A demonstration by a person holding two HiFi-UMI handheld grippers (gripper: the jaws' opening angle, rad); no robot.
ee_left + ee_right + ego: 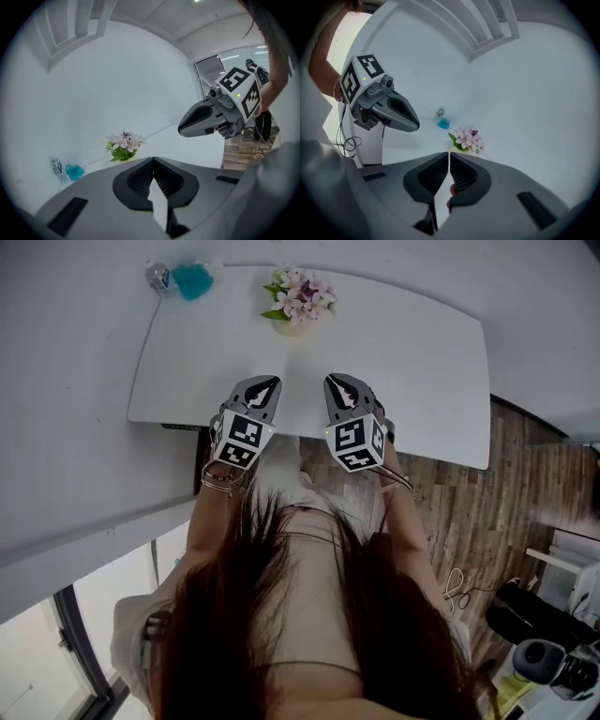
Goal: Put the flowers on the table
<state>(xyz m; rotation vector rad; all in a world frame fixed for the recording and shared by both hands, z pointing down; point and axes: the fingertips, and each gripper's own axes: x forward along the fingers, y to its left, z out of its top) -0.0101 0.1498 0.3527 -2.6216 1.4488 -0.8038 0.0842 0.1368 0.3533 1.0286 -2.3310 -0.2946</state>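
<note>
Flowers [300,296]: a small pink bunch with green leaves in a pale pot, upright on the white counter [422,362], near its far edge by the wall; nothing touching them; task looks done, judging by where they stand.

Left gripper [265,385]: jaws closed tip to tip, nothing between them; held above the near edge of the counter, well short of the flowers.

Right gripper [339,385]: jaws together but for a hairline slit, nothing held; beside the left one, both pointing toward the flowers.

Also on the counter: a small clear bottle [157,277] and a blue thing [192,280] at the far left corner, apart from the flowers.

Risks, as I judge them: the pot looks small and the bunch top-heavy, so a forward push with closed jaws would tip it rather than take it; any re-grip needs the jaws opened first; a sideways sweep to the left could catch the bottle; a nudge could shove the pot against the wall.
</note>
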